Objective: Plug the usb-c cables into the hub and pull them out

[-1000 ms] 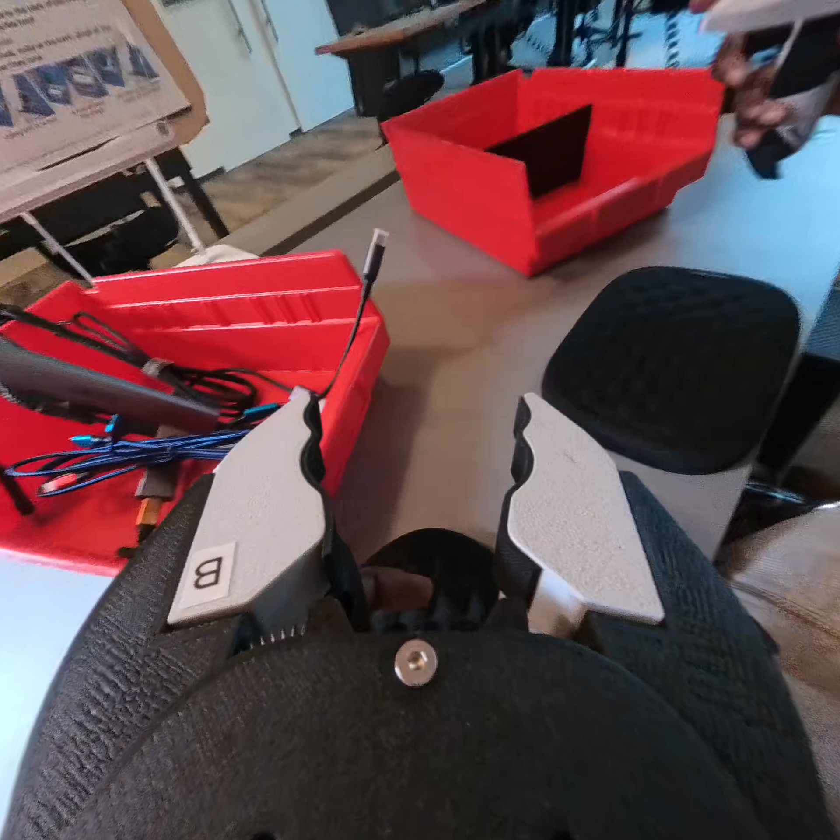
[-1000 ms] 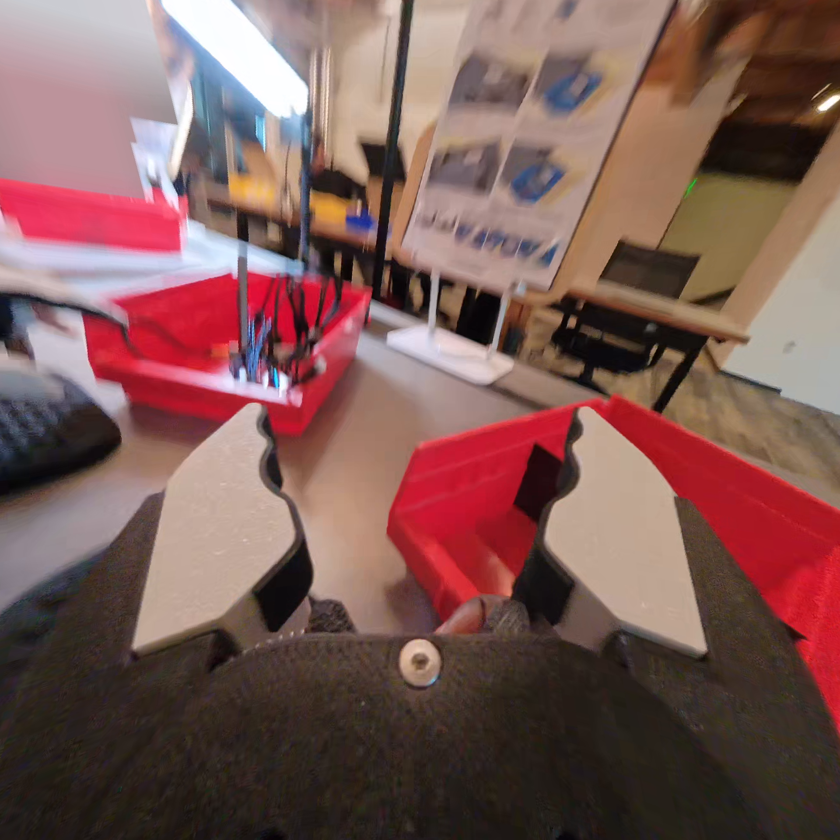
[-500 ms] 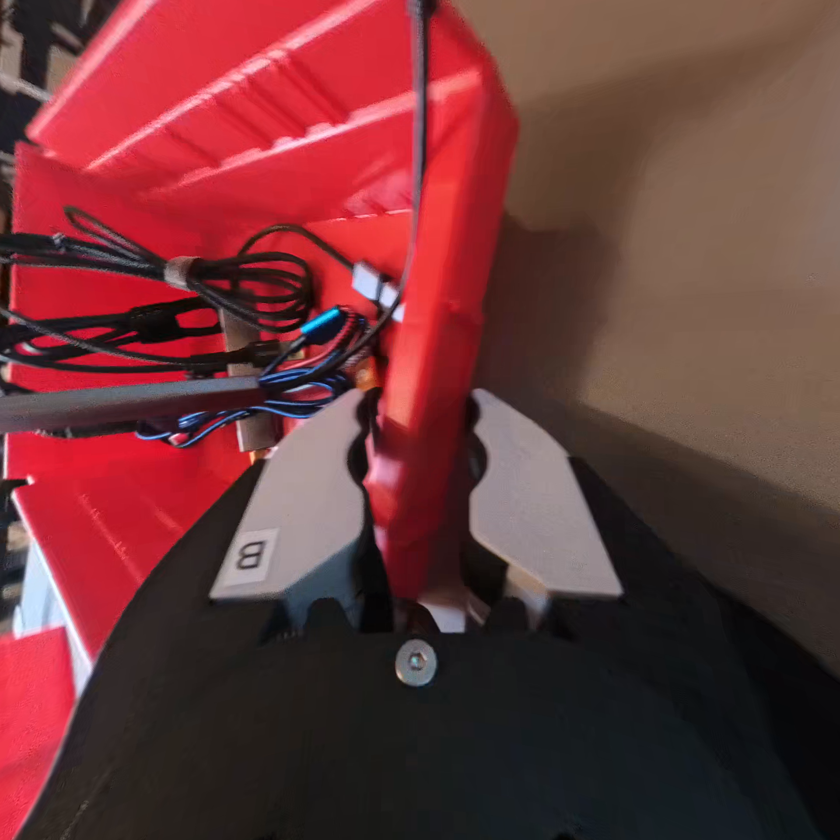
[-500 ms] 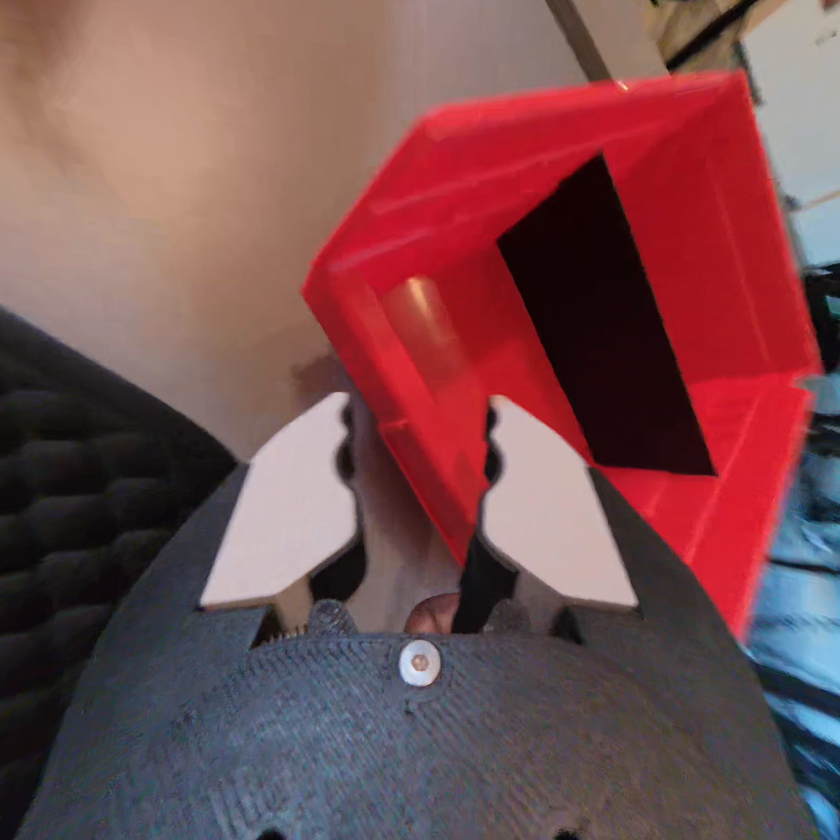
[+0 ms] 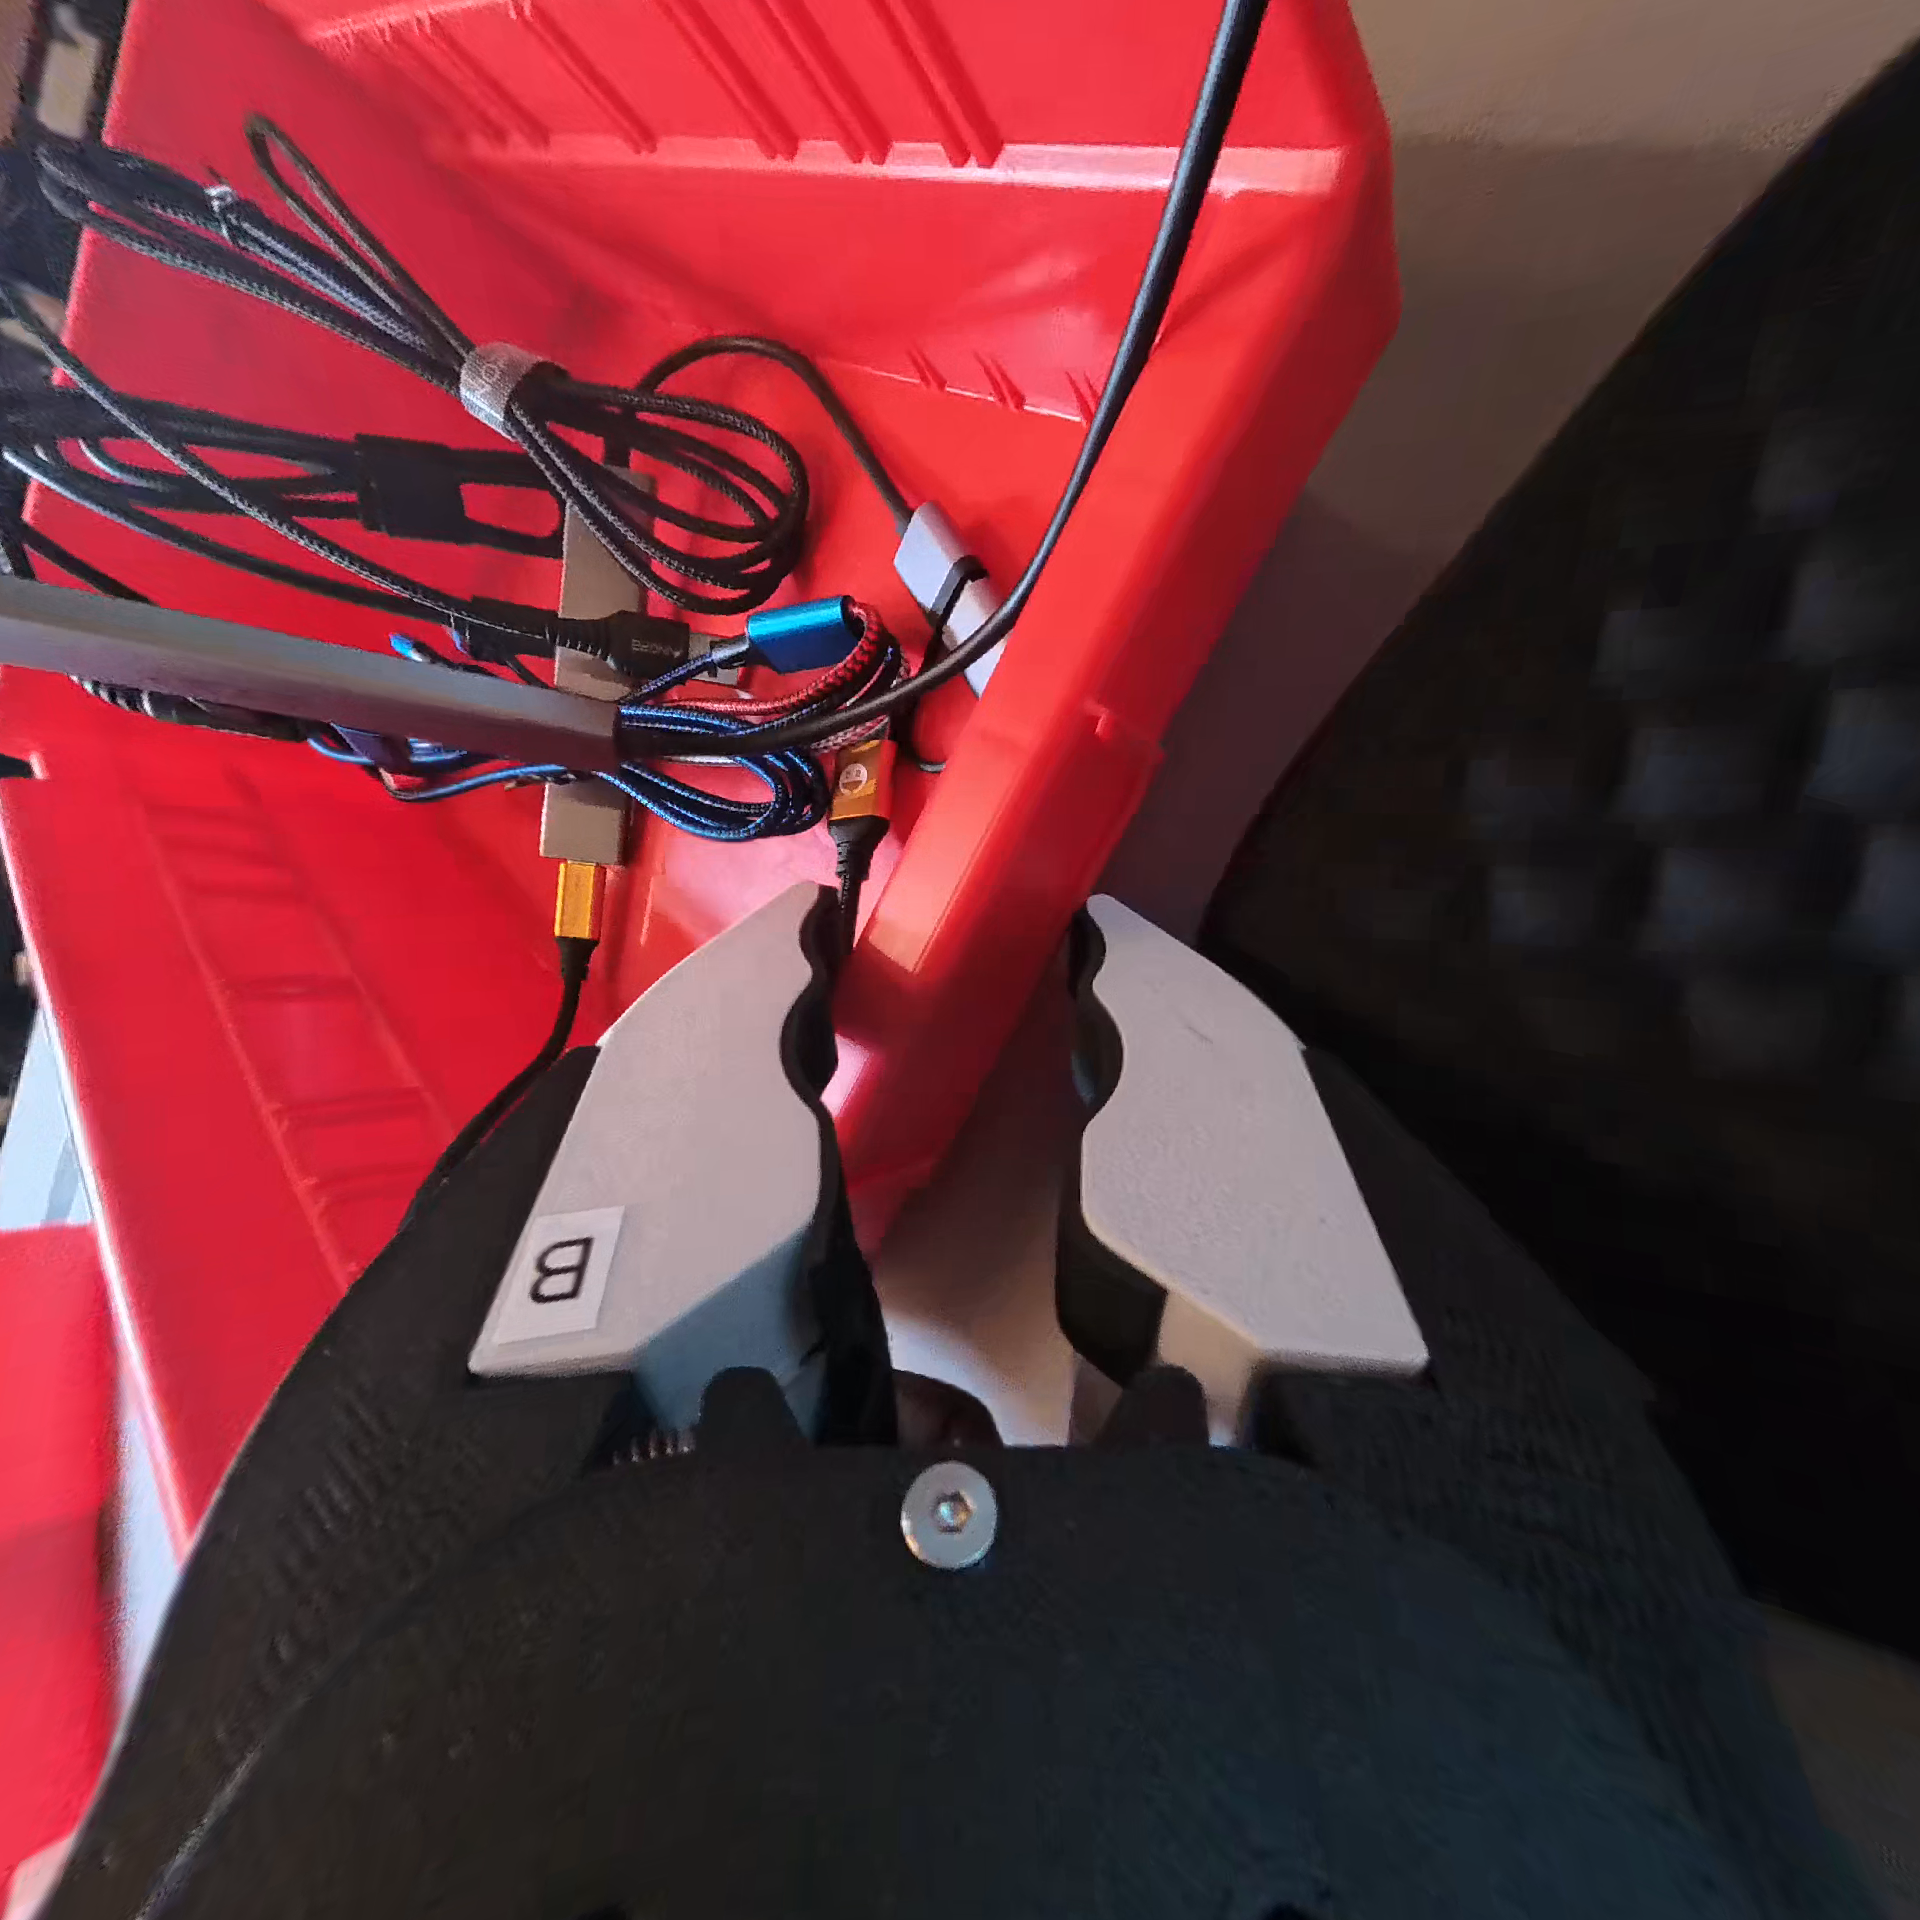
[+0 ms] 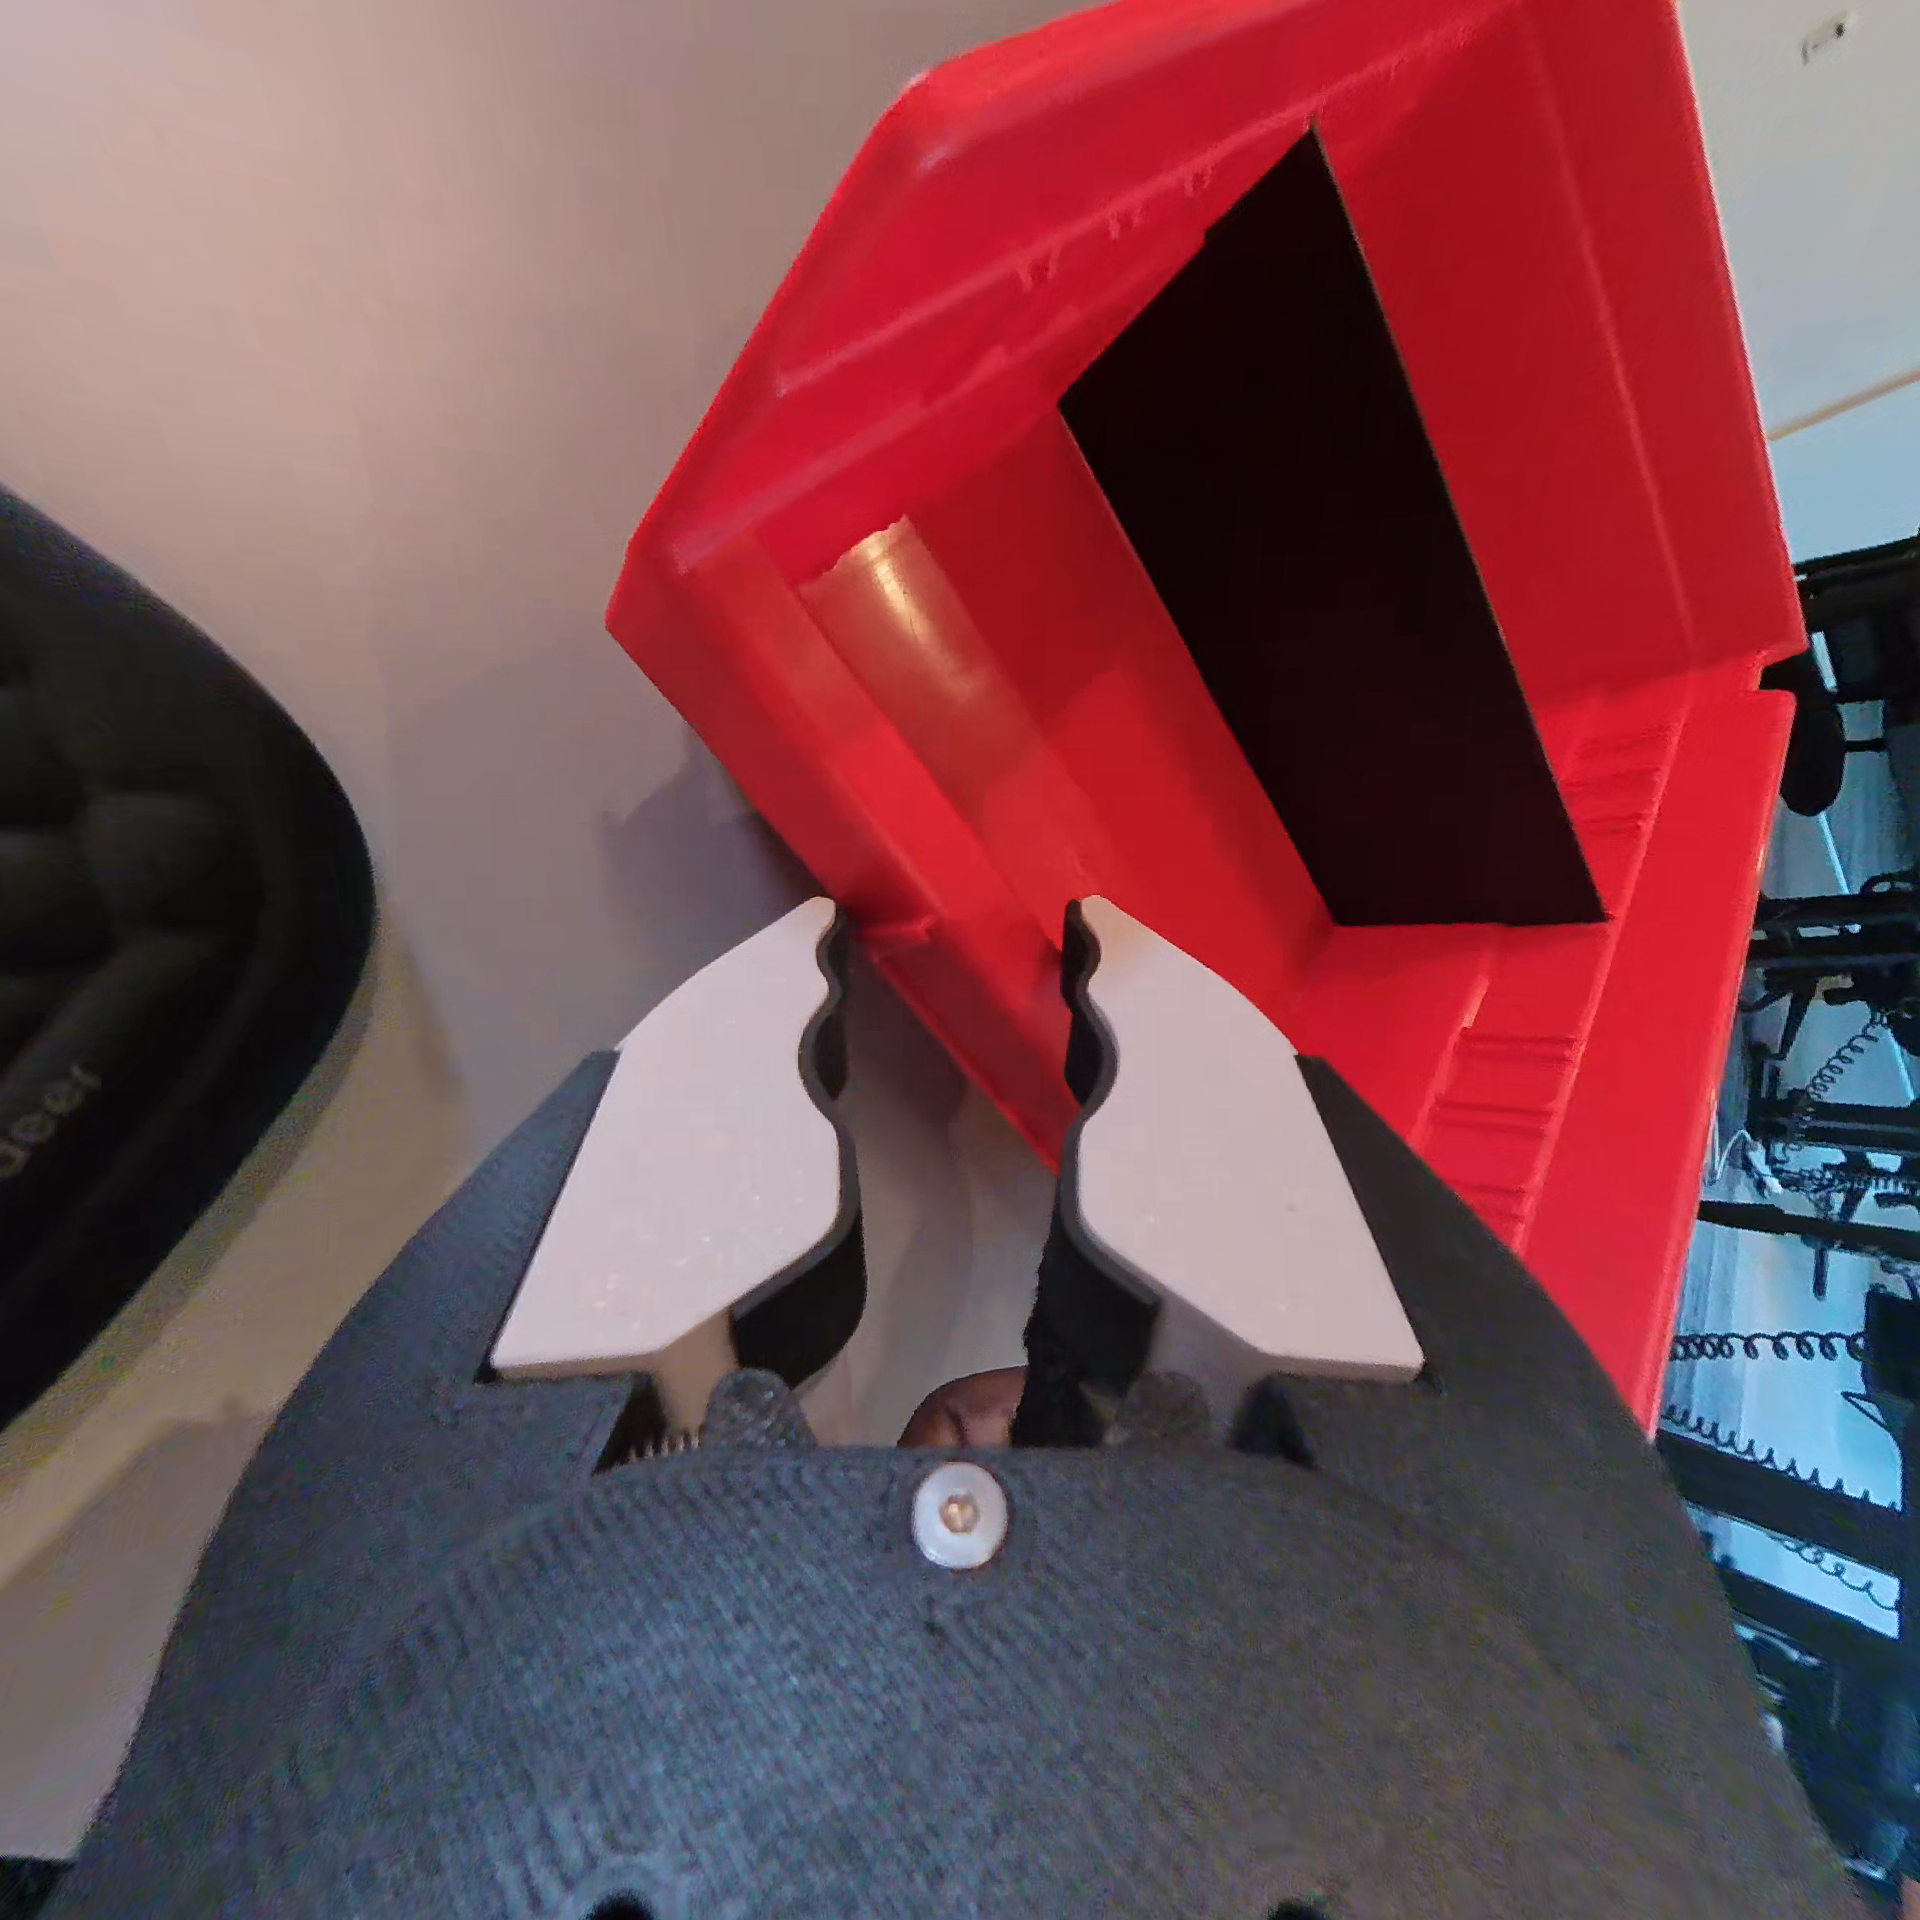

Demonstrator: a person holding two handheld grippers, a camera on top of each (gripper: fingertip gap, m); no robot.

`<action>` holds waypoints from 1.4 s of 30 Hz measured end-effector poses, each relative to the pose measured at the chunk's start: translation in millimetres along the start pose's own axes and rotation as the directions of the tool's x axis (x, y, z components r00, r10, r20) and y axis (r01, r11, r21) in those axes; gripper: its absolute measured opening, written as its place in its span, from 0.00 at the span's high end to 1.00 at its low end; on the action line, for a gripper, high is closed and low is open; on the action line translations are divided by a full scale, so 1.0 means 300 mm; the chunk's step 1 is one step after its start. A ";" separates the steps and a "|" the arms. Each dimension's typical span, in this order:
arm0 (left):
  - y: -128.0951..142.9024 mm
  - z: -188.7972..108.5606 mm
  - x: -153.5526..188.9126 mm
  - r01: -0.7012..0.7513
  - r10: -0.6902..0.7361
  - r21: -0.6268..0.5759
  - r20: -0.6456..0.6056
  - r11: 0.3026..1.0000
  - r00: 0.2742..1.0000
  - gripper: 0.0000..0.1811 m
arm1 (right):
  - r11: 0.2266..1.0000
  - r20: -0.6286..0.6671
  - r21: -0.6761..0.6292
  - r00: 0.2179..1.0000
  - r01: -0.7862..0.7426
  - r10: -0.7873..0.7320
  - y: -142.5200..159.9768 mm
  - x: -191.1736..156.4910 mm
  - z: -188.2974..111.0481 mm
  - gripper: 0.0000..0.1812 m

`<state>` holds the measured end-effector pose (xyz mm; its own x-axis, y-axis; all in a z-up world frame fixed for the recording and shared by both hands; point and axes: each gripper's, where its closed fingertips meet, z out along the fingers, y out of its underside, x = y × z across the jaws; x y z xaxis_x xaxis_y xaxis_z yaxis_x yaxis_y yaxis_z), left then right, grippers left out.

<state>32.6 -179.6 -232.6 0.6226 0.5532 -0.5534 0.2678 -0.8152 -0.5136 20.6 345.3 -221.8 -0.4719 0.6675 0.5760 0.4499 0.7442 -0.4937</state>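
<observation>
Both grippers dropped onto bin walls since a second ago. Hub (image 5: 594,665) lies in the cable bin (image 5: 1195,582), cables (image 5: 582,468) plugged and piled on it; only left view shows this. Left gripper (image 5: 951,935) fingers narrow, straddling that bin's wall. Right gripper (image 6: 951,930) straddles the second bin (image 6: 790,665): one black divider (image 6: 1320,540) inside. Surface (image 6: 364,312) open beside it.

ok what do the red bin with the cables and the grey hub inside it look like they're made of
The red bin looks like glossy moulded plastic: ribbed walls and soft highlights. The grey hub looks like matte metal, perhaps aluminium, from its flat, even grey face; coated plastic can't be ruled out.
</observation>
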 end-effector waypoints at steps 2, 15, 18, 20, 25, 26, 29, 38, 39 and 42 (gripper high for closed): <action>0.066 -0.039 -0.018 -0.056 0.056 0.004 0.031 0.998 0.998 0.77 | 1.000 -0.010 0.009 1.000 0.024 -0.024 0.011 0.003 -0.007 0.78; 0.178 -0.323 -0.108 0.372 -0.390 0.339 -0.017 0.864 0.921 0.65 | 0.725 0.097 0.673 0.990 -0.143 0.105 -0.396 0.017 -0.412 0.66; 0.058 -0.449 -0.262 0.483 -0.629 0.633 0.008 0.605 0.777 0.67 | 0.223 0.316 0.916 0.942 -0.333 0.110 -0.607 -0.016 -0.607 0.61; 0.037 -0.455 -0.333 0.585 -0.756 0.655 -0.031 0.479 0.654 0.66 | -0.139 0.495 0.867 0.860 -0.479 0.126 -0.668 -0.010 -0.663 0.61; 0.083 -0.330 -0.412 0.683 -0.833 0.529 0.088 0.504 0.546 0.65 | -0.342 0.887 0.462 0.428 -0.818 0.176 -0.721 -0.024 -0.419 0.50; 0.113 -0.299 -0.435 0.697 -0.842 0.497 0.142 0.516 0.521 0.65 | -0.320 0.893 0.451 0.418 -0.833 0.170 -0.726 -0.022 -0.413 0.49; 0.174 -0.203 -0.475 0.734 -0.827 0.380 0.256 0.563 0.502 0.65 | -0.350 0.819 0.571 0.487 -0.742 0.303 -0.678 0.029 -0.394 0.49; 0.282 -0.079 -0.521 0.732 -0.690 0.106 0.447 0.673 0.570 0.74 | -0.408 0.831 0.556 0.465 -0.724 0.307 -0.649 0.056 -0.406 0.55; 0.288 -0.072 -0.519 0.707 -0.652 0.074 0.466 0.703 0.599 0.79 | -0.414 0.833 0.553 0.461 -0.723 0.307 -0.646 0.059 -0.406 0.56; 0.279 -0.063 -0.514 0.707 -0.646 0.058 0.464 0.705 0.606 0.90 | -0.426 0.834 0.550 0.453 -0.718 0.314 -0.637 0.066 -0.405 0.57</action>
<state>-27.1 -336.4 -177.9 -0.1372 0.9414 -0.3081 0.5867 -0.1734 -0.7910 17.3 213.1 -36.6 -0.7054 0.5579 -0.4373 -0.2700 -0.7819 -0.5620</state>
